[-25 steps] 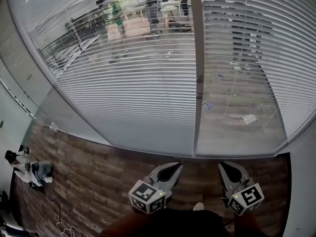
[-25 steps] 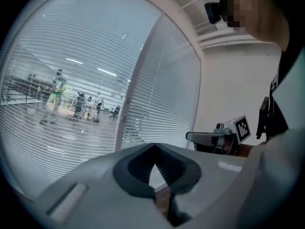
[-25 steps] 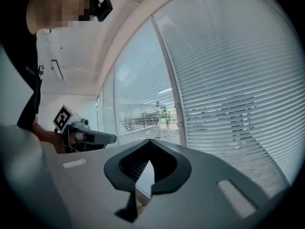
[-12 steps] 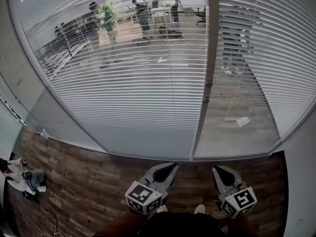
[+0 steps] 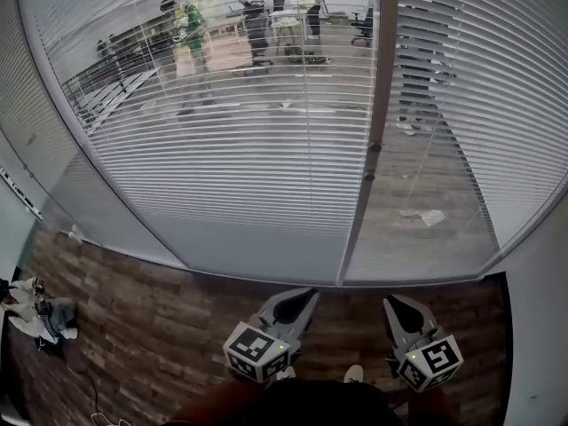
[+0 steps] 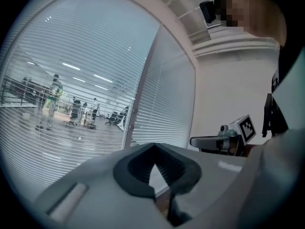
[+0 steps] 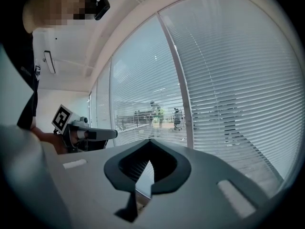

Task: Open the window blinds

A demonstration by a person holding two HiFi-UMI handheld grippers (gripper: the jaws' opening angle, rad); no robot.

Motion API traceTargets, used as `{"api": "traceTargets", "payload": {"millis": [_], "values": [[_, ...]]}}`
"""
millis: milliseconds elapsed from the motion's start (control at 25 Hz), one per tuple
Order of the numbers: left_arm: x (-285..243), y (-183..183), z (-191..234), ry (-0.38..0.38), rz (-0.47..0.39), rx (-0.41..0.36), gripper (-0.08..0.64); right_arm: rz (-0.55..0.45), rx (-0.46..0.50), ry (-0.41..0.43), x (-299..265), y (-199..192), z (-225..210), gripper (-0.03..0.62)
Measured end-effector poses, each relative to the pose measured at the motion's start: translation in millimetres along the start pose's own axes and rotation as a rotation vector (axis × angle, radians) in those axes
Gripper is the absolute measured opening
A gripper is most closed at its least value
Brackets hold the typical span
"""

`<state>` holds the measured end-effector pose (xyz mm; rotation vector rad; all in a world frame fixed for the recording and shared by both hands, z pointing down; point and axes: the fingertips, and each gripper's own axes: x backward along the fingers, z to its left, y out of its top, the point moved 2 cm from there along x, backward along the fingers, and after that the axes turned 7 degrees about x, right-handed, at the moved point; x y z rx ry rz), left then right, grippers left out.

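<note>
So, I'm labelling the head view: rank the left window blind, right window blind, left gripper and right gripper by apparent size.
1. left window blind
2. right window blind
3. left gripper and right gripper: they look alike, so unranked.

White horiz.-slat blinds (image 5: 222, 149) hang fully lowered in 2 sections, slats tilted part-open, see-thru btwn them.

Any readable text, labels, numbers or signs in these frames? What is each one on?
No readable text in any view.
The left marker cube and right marker cube carry black-and-white square patterns only, no letters or digits.
The strip low on the left wall has dark marks, too small to read.
The blinds show no print.
</note>
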<state>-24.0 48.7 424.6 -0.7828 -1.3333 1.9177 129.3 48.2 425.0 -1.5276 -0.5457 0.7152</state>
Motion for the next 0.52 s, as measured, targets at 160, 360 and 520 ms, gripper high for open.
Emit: {"api": "traceTargets", "payload": {"millis": [160, 360, 520], "values": [[0.9, 1.3, -3.7, -0.002, 0.006, -0.002, 0.001, 0.000, 0.006, 0.009, 0.5, 3.8, 1.1, 0.023], [3.5, -2.3, -5.1, -0.011, 0.019, -0.004, 0.002, 0.000, 0.016, 0.005, 4.0, 6.0, 2.3, 0.023], [6.8, -6.6, -7.2, -0.002, 0.022, -0.005, 0.001, 0.014, 0.018, -0.004, 8.8, -4.9, 5.2, 0.023]]}}
